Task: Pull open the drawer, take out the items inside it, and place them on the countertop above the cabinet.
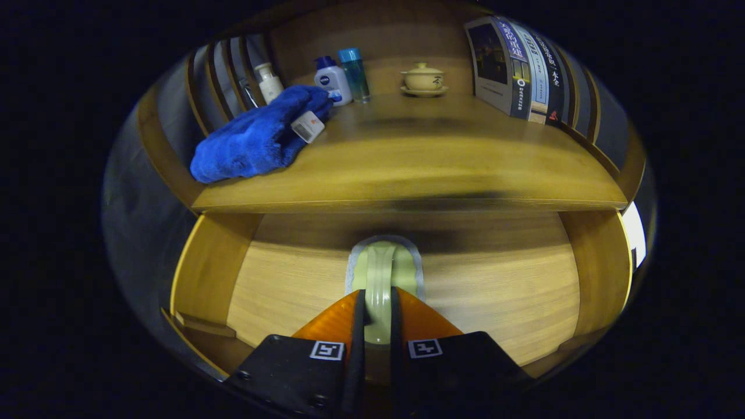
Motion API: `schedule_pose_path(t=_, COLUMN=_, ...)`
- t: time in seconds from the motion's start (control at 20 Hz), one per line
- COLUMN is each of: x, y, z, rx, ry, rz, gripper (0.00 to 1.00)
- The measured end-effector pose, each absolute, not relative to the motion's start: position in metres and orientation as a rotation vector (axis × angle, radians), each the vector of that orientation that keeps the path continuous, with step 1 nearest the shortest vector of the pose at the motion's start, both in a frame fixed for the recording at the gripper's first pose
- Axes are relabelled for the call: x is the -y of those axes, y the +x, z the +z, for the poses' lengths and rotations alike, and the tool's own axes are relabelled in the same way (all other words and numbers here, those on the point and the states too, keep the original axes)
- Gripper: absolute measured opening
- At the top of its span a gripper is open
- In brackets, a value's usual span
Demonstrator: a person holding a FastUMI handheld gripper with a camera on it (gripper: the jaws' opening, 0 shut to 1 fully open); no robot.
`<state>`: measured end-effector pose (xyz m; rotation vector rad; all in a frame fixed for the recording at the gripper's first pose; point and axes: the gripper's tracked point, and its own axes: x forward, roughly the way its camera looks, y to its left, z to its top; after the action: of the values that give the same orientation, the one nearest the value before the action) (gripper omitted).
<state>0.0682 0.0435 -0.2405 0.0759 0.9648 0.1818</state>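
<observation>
Comb (381, 279) clamped between fingers (355, 326); over drawer (500, 291).

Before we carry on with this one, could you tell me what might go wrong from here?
The gripper is shut on a narrow pale green item over the open drawer; held only at its near end, it might slip or swing while rising. Lifting it could also clip the countertop edge. The blue towel and bottles limit space there.

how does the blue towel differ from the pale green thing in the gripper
The blue towel lies bunched and fluffy on the countertop; the pale green item looks smooth and rigid, over the open drawer. The towel lies free, while the gripper is shut on the green item. Shared: neither lies on the drawer floor.
</observation>
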Motion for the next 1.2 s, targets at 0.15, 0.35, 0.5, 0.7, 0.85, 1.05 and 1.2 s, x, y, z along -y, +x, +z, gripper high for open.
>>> schedule_pose_path(t=0.15, x=-0.038, y=0.062, z=-0.221, rx=-0.908, ry=0.048, rz=0.185, gripper=0.26)
schedule_pose_path(t=0.35, x=-0.027, y=0.051, z=-0.201, rx=-0.841, ry=-0.006, rz=0.199, gripper=0.26)
schedule_pose_path(t=0.5, x=-0.027, y=0.034, z=-0.188, rx=-0.824, ry=-0.013, rz=0.225, gripper=0.26)
schedule_pose_path(t=0.7, x=-0.032, y=0.016, z=-0.164, rx=-0.777, ry=-0.005, rz=0.254, gripper=0.26)
schedule_pose_path(t=0.85, x=-0.032, y=0.018, z=-0.134, rx=-0.695, ry=-0.028, rz=0.259, gripper=0.26)
schedule_pose_path(t=1.05, x=-0.026, y=0.053, z=-0.078, rx=-0.534, ry=-0.03, rz=0.218, gripper=0.26)
schedule_pose_path(t=1.2, x=-0.024, y=0.087, z=-0.047, rx=-0.46, ry=-0.065, rz=0.185, gripper=0.26)
